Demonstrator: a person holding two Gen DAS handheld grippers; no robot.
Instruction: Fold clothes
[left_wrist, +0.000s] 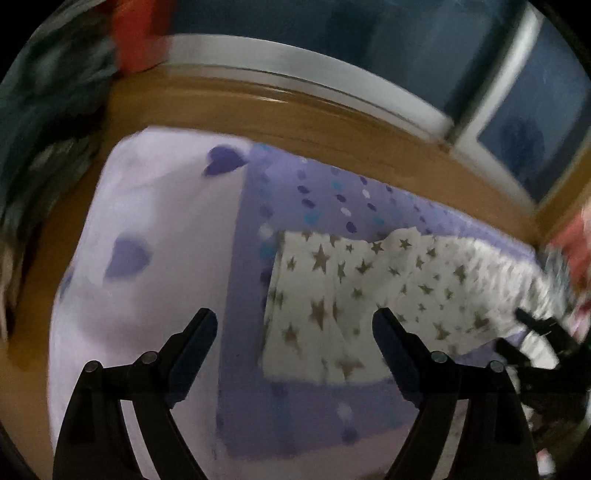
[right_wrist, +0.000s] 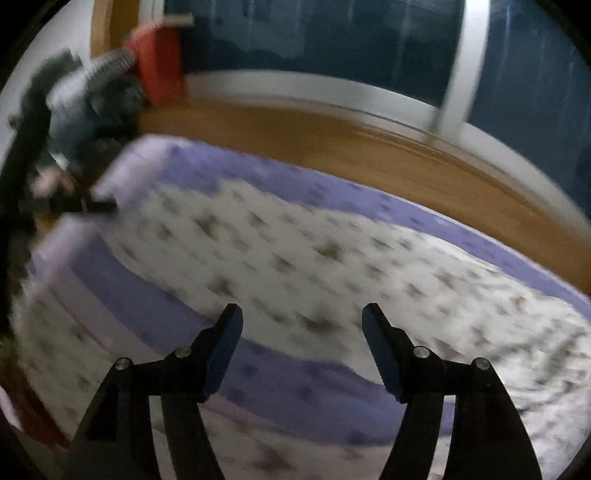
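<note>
Both grippers hang over the clothes with nothing between their fingers. Seen from its own camera, the left gripper (left_wrist: 295, 321) has its jaws spread wide above the seam where a pale lilac garment (left_wrist: 147, 266) with dark purple hearts meets a deeper purple garment (left_wrist: 325, 184) dotted with small blue, white and violet marks. On top of the purple one lies a white star-print garment (left_wrist: 369, 295), its grey stars running from the near middle out to the right. At the right edge of that view the right gripper (left_wrist: 543, 332) shows as a blurred black shape at the far end of the star cloth.

From the right wrist camera, the right gripper (right_wrist: 303, 321) is likewise spread open, above the star-print garment (right_wrist: 295, 251), which is heavily blurred there and lies across the purple cloth (right_wrist: 280, 177). All of it rests on a wooden table (left_wrist: 332, 122). Beyond the table's far edge runs a white window frame (right_wrist: 332, 88) with dark panes. At far left sits a dark grey clothes heap (right_wrist: 92, 107) with something red (right_wrist: 159, 62) behind it.
</note>
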